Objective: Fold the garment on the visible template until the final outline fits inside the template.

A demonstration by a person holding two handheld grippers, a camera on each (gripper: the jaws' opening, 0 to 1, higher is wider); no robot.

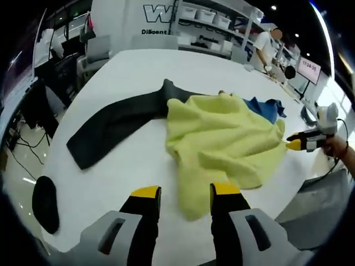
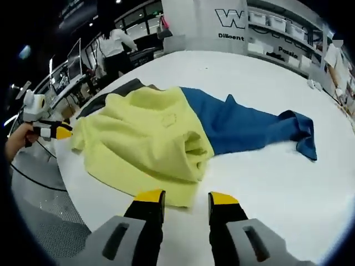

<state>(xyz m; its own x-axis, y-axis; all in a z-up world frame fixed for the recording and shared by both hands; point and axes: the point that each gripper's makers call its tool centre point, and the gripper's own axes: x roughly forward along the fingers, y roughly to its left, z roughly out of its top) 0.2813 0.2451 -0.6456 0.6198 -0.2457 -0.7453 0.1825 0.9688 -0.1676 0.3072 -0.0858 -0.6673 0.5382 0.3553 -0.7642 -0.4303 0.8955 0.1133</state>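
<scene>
A crumpled garment lies on the white table [image 1: 127,72]. Its yellow part [image 1: 222,138] is bunched in the middle, a dark grey part [image 1: 116,124] stretches left and a blue part [image 1: 266,108] shows behind. My left gripper [image 1: 186,191] is open, its jaws either side of the yellow cloth's near corner. At the right edge of this view a hand holds my right gripper [image 1: 297,145] at the yellow hem. In the right gripper view the yellow part [image 2: 144,138] overlaps the blue part [image 2: 249,127]. My right gripper [image 2: 186,197] is open at the yellow edge. The left gripper [image 2: 58,132] sits at the far left.
A black object [image 1: 44,202] lies at the table's near left edge. White shelves [image 1: 205,22] with bins stand behind the table, and a person [image 1: 269,44] works at the back right. Another person [image 2: 113,41] stands by desks. The table edge [image 2: 72,183] drops off close by.
</scene>
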